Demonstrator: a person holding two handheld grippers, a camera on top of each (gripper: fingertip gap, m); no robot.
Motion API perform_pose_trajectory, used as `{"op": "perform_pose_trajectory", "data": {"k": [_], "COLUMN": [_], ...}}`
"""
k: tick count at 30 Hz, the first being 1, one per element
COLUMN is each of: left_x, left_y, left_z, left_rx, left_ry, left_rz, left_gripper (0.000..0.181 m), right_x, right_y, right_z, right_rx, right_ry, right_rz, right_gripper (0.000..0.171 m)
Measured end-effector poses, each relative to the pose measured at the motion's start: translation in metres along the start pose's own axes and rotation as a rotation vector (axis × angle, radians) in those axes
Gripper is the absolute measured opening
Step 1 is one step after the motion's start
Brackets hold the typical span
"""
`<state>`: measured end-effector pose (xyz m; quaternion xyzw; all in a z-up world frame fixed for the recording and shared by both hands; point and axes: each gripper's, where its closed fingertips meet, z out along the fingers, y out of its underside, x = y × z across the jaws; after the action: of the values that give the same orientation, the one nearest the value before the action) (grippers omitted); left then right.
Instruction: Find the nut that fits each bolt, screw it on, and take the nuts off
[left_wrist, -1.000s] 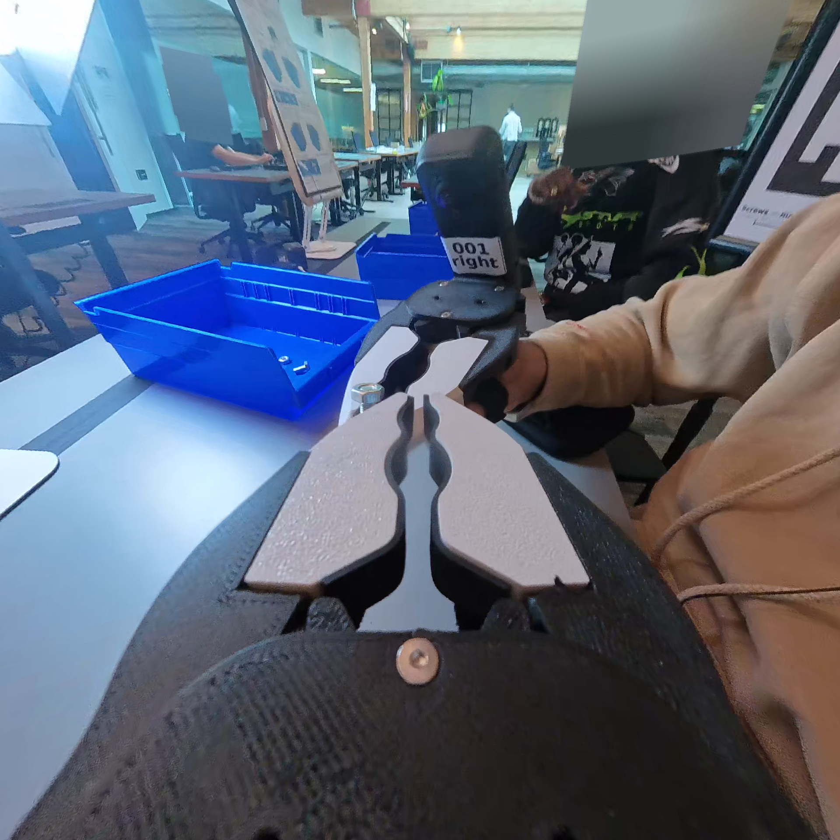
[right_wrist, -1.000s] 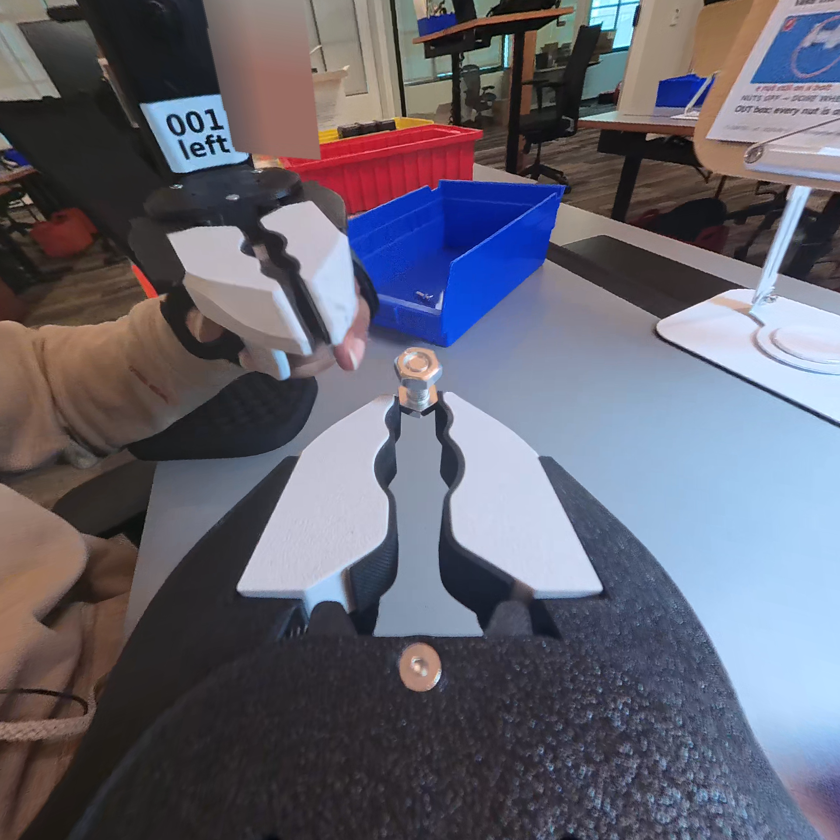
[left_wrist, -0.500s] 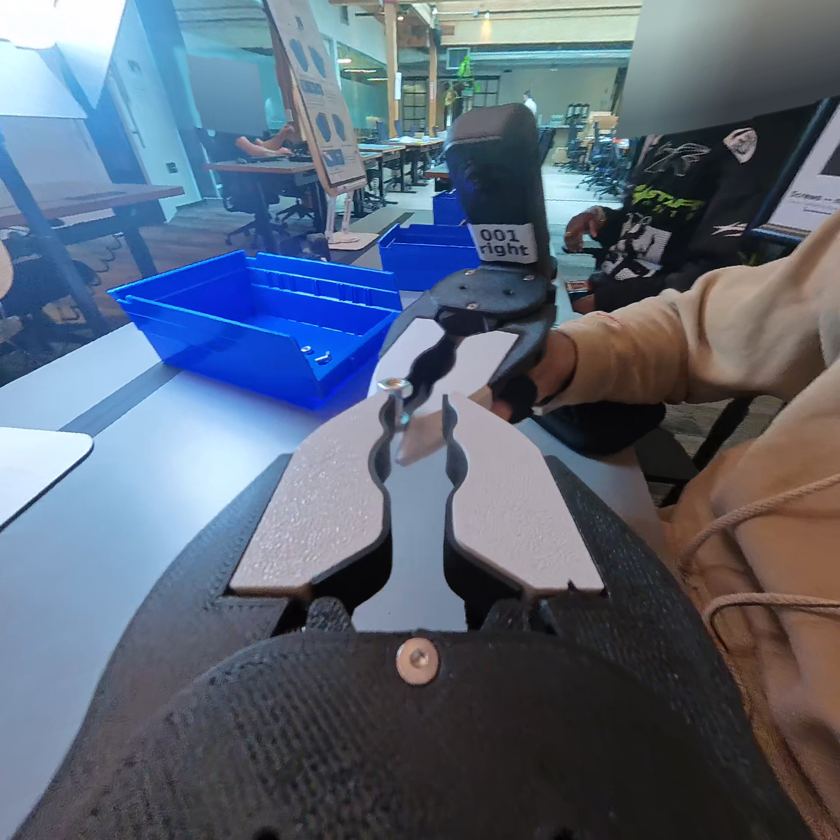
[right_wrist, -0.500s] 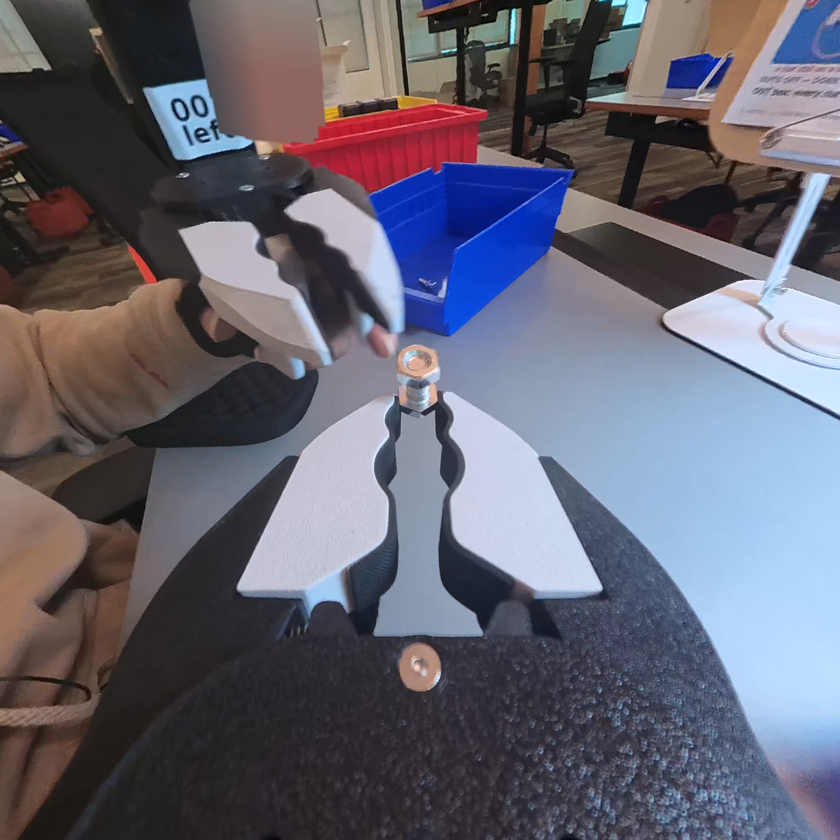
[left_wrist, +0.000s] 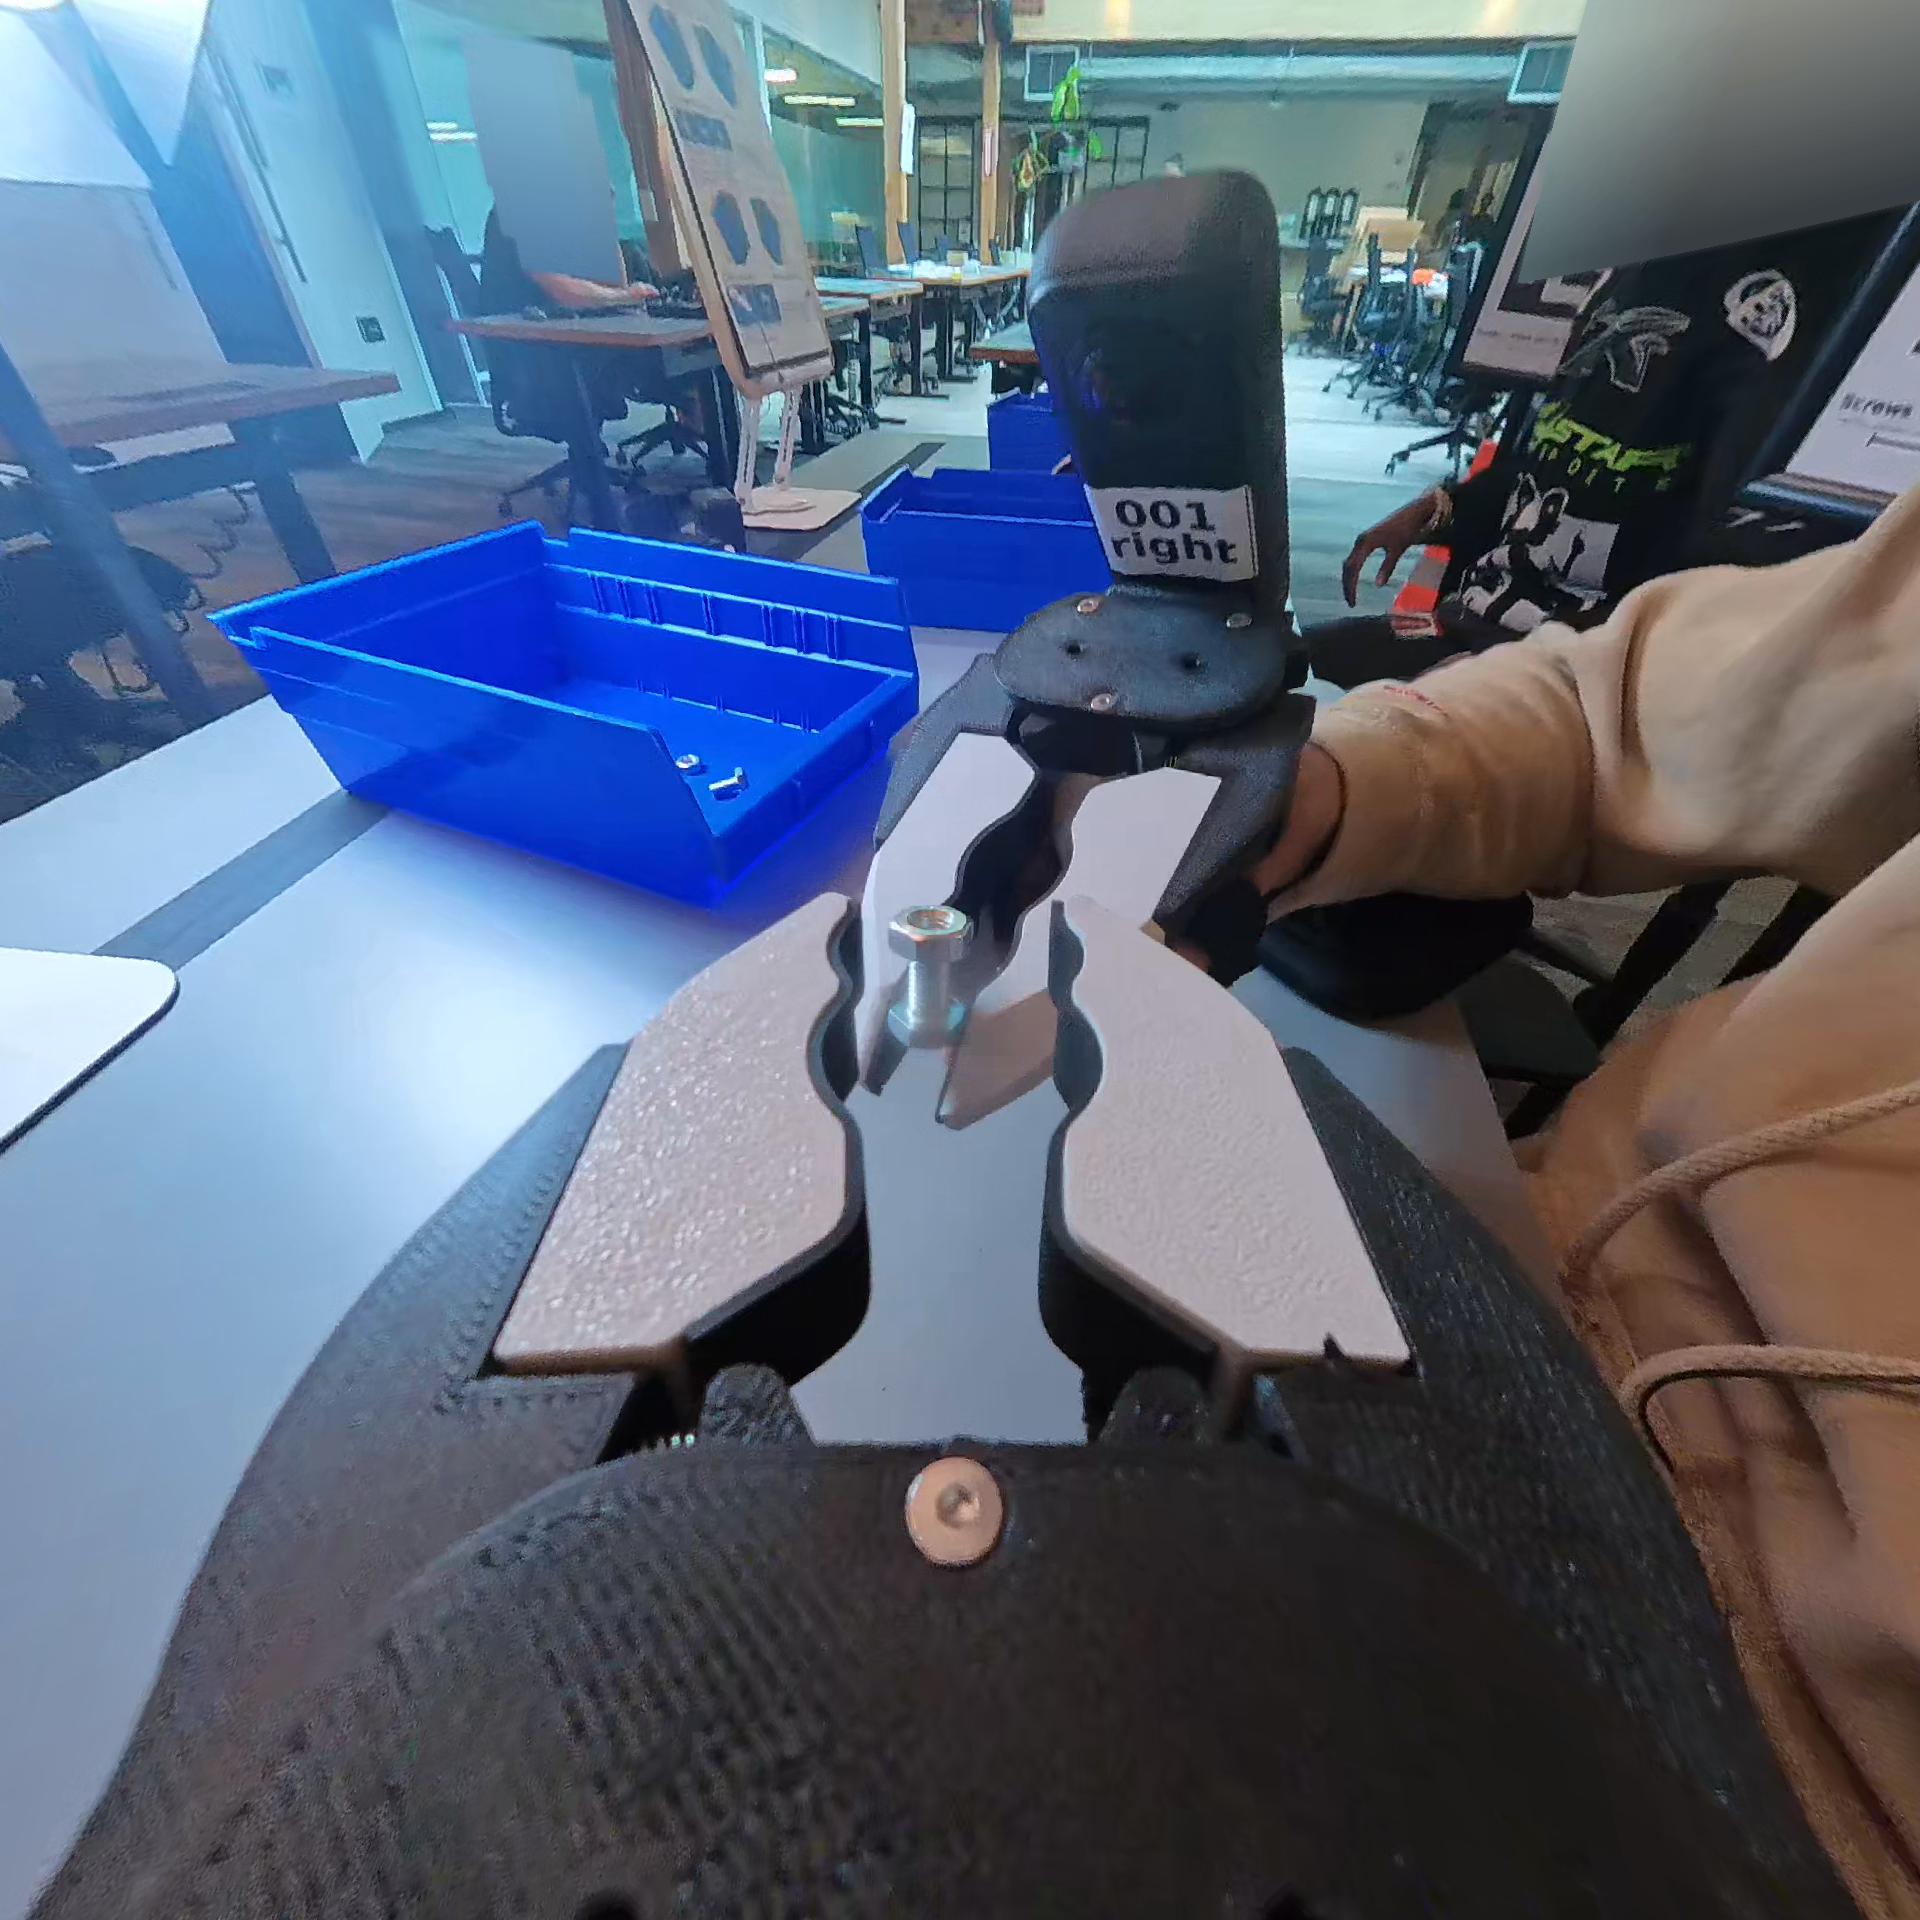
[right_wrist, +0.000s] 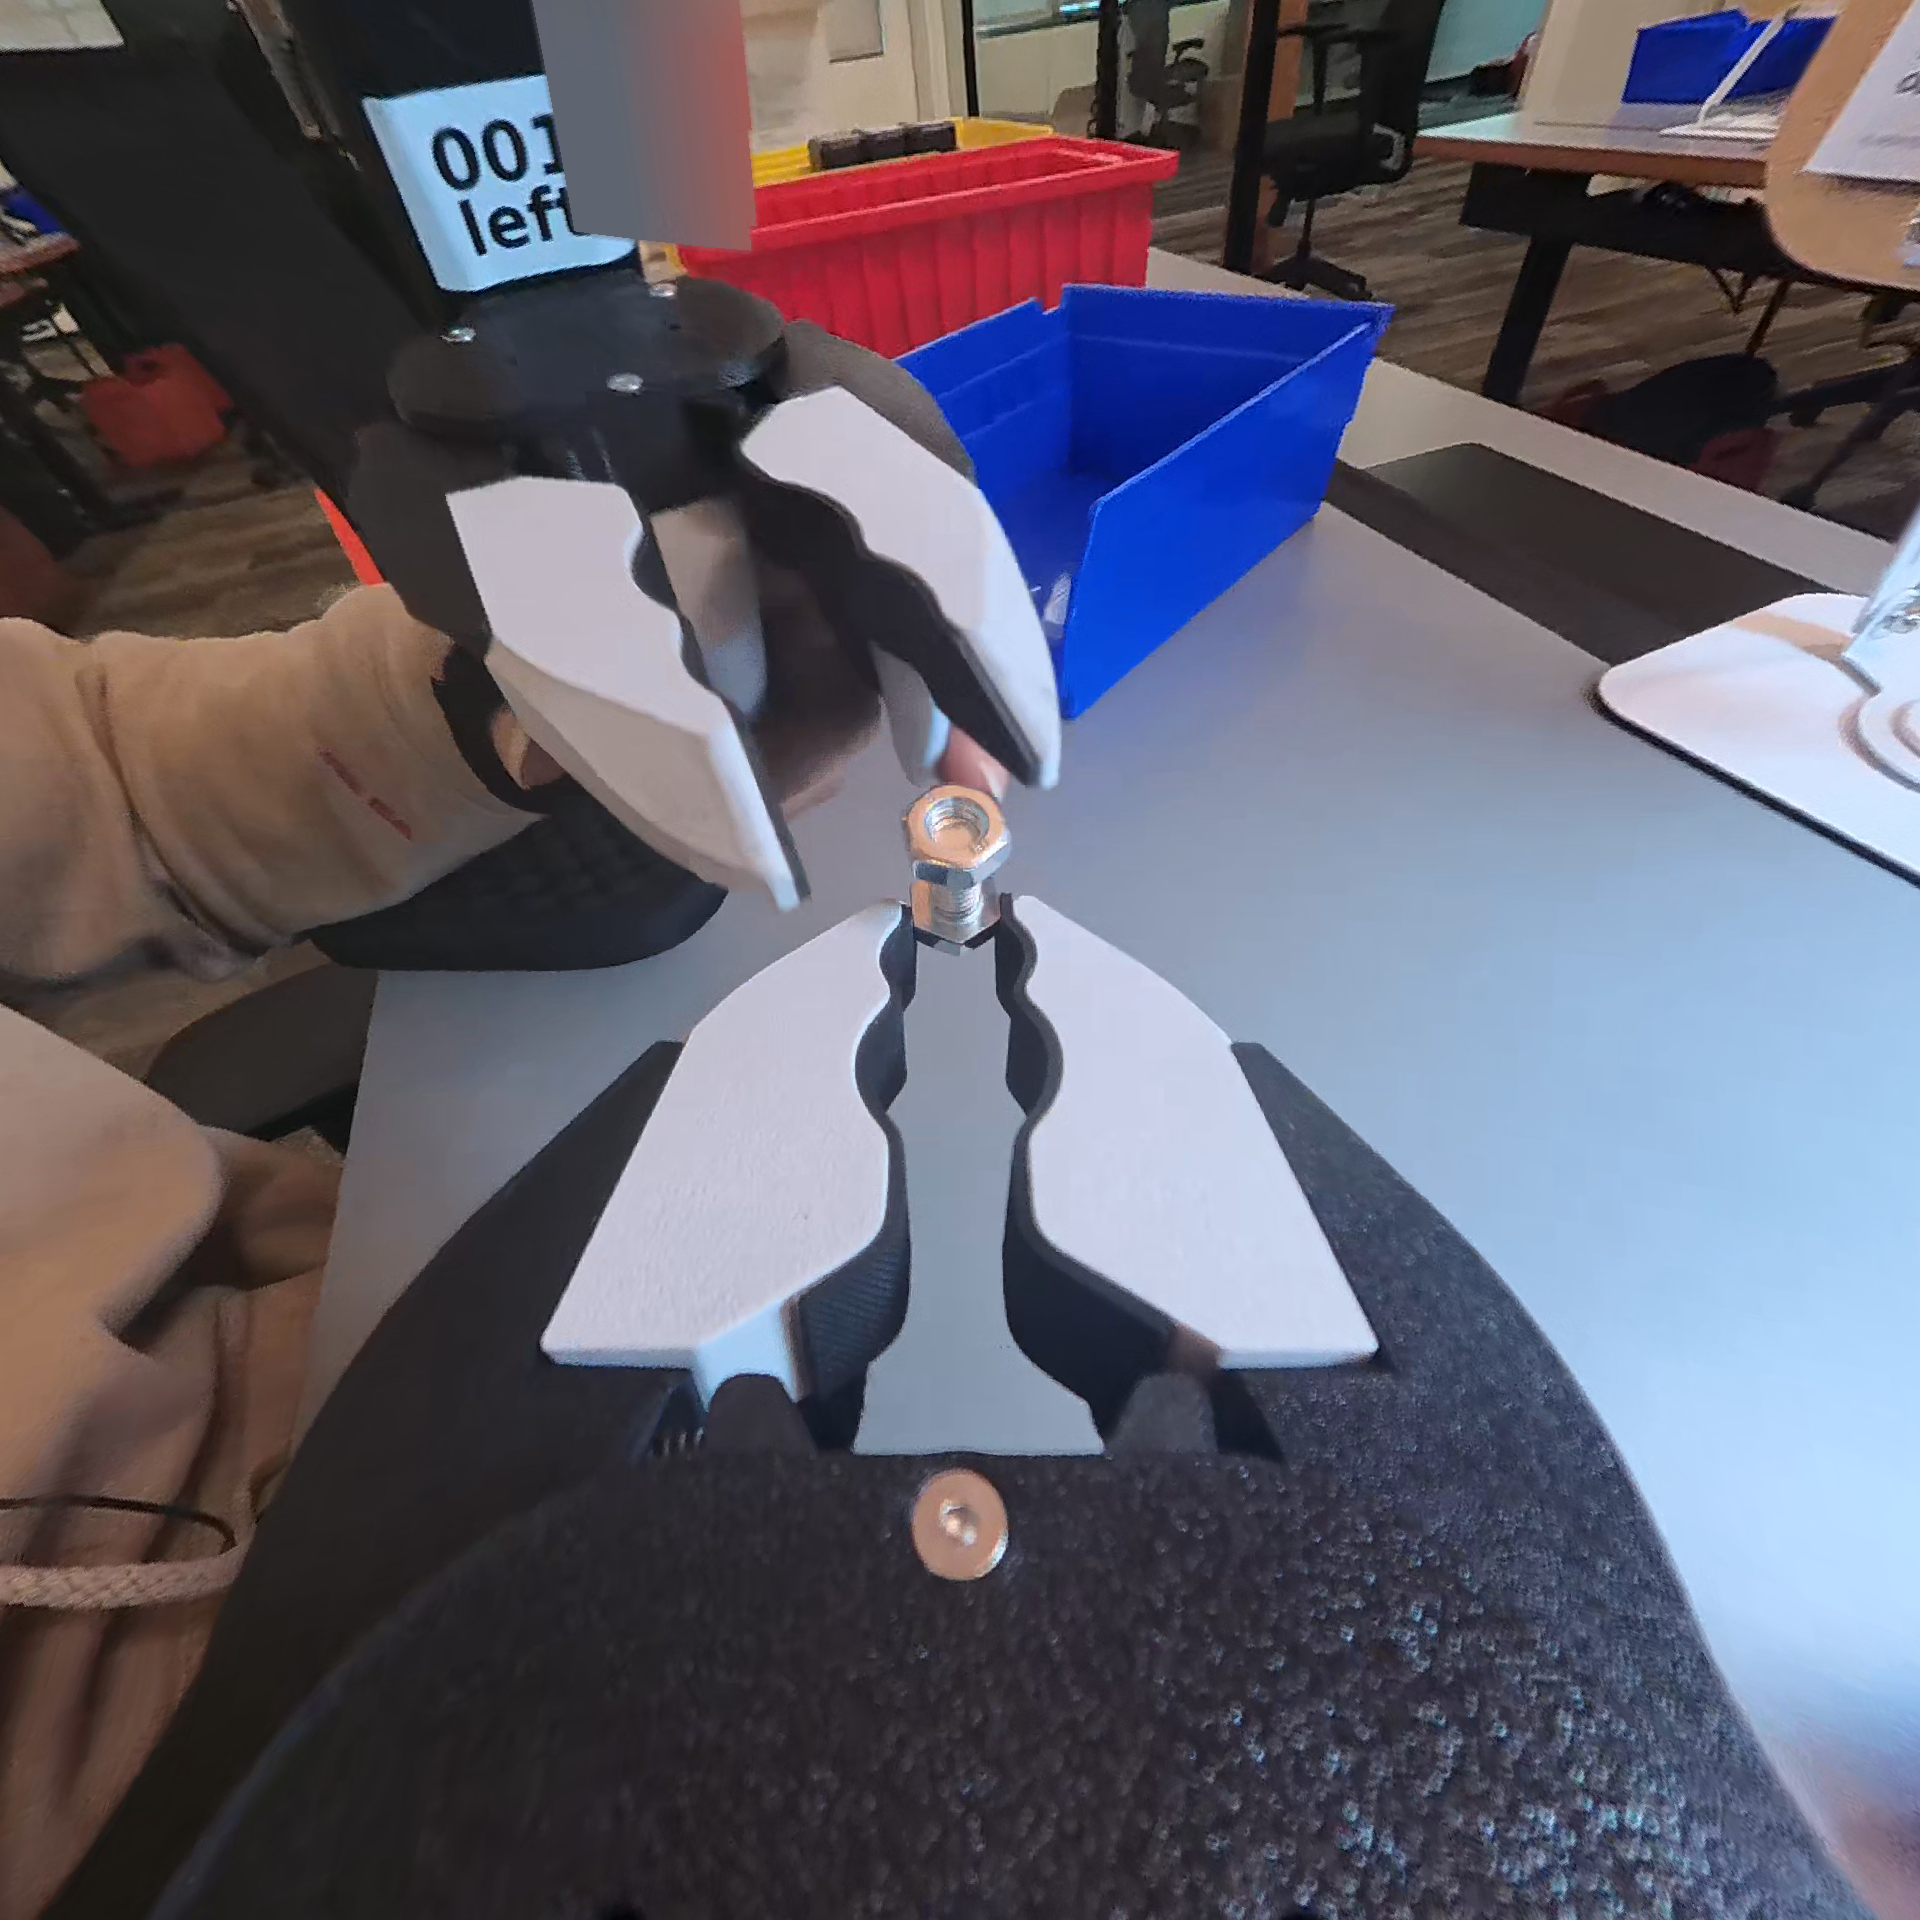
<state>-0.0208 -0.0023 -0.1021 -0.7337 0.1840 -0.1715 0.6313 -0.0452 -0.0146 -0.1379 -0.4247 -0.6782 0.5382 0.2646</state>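
Gripping the hex head of a bolt (right_wrist: 950, 928) at its very tips, the right gripper (right_wrist: 951, 914) holds it upright above the near part of the grey worktop (right_wrist: 1455, 852), threaded shank pointing up. A silver nut (right_wrist: 954, 828) sits on the top end of the shank, with bare thread showing between it and the head.

Just beyond, the left gripper (right_wrist: 914, 821) comes in from the left with its white fingers spread wide and nothing between them. One fingertip (right_wrist: 1023, 727) hangs just above and behind the nut; whether it touches cannot be told. In the left wrist view the bolt (left_wrist: 920, 997) and nut (left_wrist: 928, 928) stand in the gap between that gripper's own tips, close to the left one, with the right gripper (left_wrist: 914, 1039) facing from the far side.

Farther back, toward the worktop's far left side, sits an open-fronted blue bin (right_wrist: 1226, 499) with a couple of small metal parts (left_wrist: 712, 774) on its floor. A white base plate (right_wrist: 1725, 707) lies at the right edge. Behind the blue bin stands a red bin (right_wrist: 935, 223).
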Motion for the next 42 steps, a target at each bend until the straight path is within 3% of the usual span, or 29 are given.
{"op": "perform_pose_trajectory", "data": {"k": [5,8,15,17,18,21,25,29,32,35,38,42], "left_x": [0.002,0.005,-0.003,0.0,0.002,-0.005,-0.021,-0.041,-0.043,-0.043,-0.043,-0.047], "left_y": [0.005,-0.004,0.005,0.008,0.01,-0.001,-0.026,-0.022,-0.019,-0.017,-0.01,0.006], "left_z": [0.0,-0.009,0.0,0.002,0.003,-0.003,-0.023,-0.031,-0.03,-0.029,-0.026,-0.018], "left_rx": [-0.037,0.007,-0.022,-0.035,-0.047,0.004,0.14,0.112,0.088,0.065,0.042,-0.007], "left_ry": [0.015,0.04,-0.004,0.013,0.025,-0.03,-0.119,-0.219,-0.236,-0.254,-0.26,-0.26], "left_rz": [0.0,-0.012,-0.004,-0.007,-0.007,0.0,-0.023,-0.013,0.011,0.046,0.061,0.056], "left_gripper": [0.027,0.009,0.033,0.029,0.017,0.015,0.014,0.014,0.014,0.014,0.014,0.015], "right_x": [-0.001,0.009,-0.002,-0.005,-0.006,-0.005,0.022,0.098,0.185,0.263,0.288,0.294], "right_y": [0.001,-0.001,0.002,0.002,0.003,0.006,0.011,-0.014,-0.01,0.044,0.105,0.149], "right_z": [0.001,-0.003,0.001,0.003,0.003,0.003,-0.003,-0.053,-0.118,-0.18,-0.201,-0.203], "right_rx": [-0.008,0.005,-0.012,-0.016,-0.019,-0.031,-0.055,-0.072,-0.251,-0.658,-0.946,-1.144], "right_ry": [0.004,0.028,-0.004,-0.015,-0.019,-0.015,0.058,0.306,0.54,0.682,0.621,0.584], "right_rz": [-0.011,0.01,-0.012,-0.019,-0.026,-0.032,0.005,-0.019,0.003,0.116,0.314,0.409], "right_gripper": [0.014,0.014,0.014,0.014,0.014,0.014,0.014,0.014,0.014,0.015,0.015,0.014]}}
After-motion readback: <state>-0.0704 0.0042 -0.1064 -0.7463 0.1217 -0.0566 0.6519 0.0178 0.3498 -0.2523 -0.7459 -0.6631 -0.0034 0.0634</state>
